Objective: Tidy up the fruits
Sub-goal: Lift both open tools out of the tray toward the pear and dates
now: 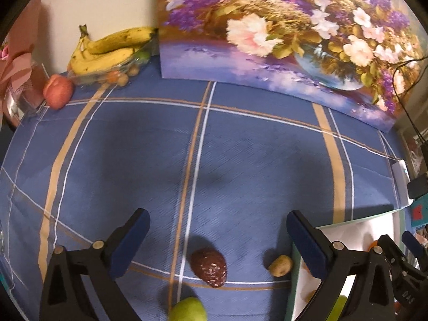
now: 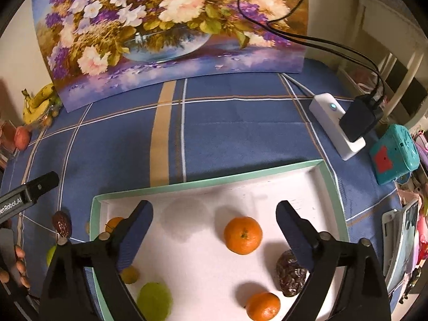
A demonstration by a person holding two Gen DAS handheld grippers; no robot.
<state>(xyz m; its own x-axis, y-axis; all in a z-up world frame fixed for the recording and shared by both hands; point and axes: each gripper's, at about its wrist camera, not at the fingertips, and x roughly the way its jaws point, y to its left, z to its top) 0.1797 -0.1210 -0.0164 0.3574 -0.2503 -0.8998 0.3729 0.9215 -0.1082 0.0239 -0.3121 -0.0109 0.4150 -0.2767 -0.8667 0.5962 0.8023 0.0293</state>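
My left gripper [image 1: 218, 226] is open and empty above the blue checked tablecloth. Below it lie a dark brown date [image 1: 209, 268], a small tan fruit [image 1: 280, 265] and a green fruit [image 1: 188, 309]. My right gripper [image 2: 214, 218] is open and empty over a white tray with a green rim [image 2: 208, 180]. In the tray lie two oranges [image 2: 243, 235] [image 2: 263, 305], a date [image 2: 291, 274], a green fruit [image 2: 154, 300], a small yellow fruit [image 2: 129, 274] and a part-hidden orange [image 2: 113, 223]. The tray also shows in the left wrist view [image 1: 355, 220].
A flower painting [image 1: 281, 32] leans at the back. Bananas [image 1: 107, 50] on a clear dish and a red apple [image 1: 58, 91] sit at the back left. A white power strip with a black plug [image 2: 339, 123] and a teal device [image 2: 393, 152] lie at the right.
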